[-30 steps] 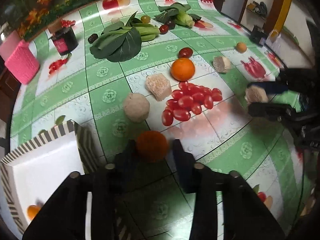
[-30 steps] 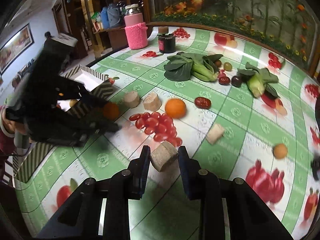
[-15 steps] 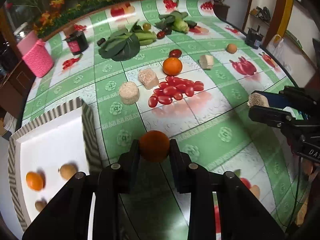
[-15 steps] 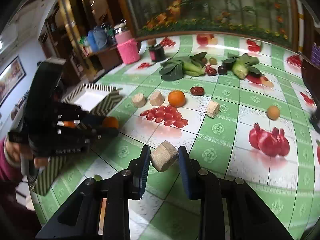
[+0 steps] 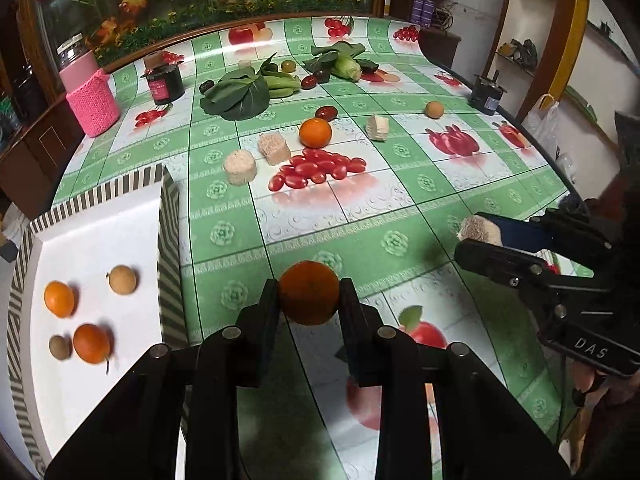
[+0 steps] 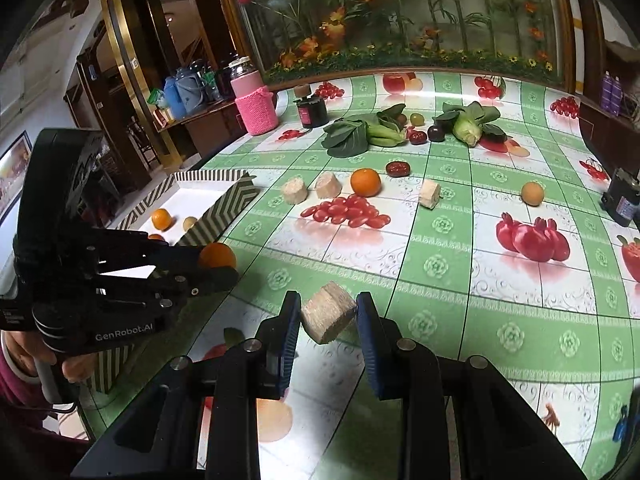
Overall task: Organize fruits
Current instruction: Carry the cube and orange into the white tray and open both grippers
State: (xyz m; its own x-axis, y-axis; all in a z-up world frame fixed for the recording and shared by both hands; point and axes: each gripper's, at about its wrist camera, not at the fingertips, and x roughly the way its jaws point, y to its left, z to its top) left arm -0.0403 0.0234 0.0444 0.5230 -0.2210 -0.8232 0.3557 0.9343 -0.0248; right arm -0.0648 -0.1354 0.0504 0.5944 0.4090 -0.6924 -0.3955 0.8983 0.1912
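Lifted higher — round orange tangerine (image 5: pixel 309 298) pinched in left tongs (image 5: pixel 309 300)

Bare tablecloth (image 5: pixel 372 216) before the striped box (image 5: pixel 168 240) (tomatoes (image 5: pixel 316 168) well beyond).

A table (image 5: pixel 360 240) wears a green-and-white checked oilcloth printed with cherries, apples and pomegranates. Near its far left corner stands a jar in a pink knitted sleeve (image 5: pixel 90 100), and beside it a dark jar with a red label (image 5: pixel 163 83). Along the far edge lie leafy greens (image 5: pixel 240 94) and a second bunch of bok choy (image 5: pixel 344 64). A small dark device (image 6: pixel 622 200) sits at the right edge. Behind the far edge runs a wall mural of flowers and bamboo (image 6: pixel 400 12). Left of the table, a wooden cabinet (image 6: pixel 132 68) holds blue containers (image 6: pixel 180 94).
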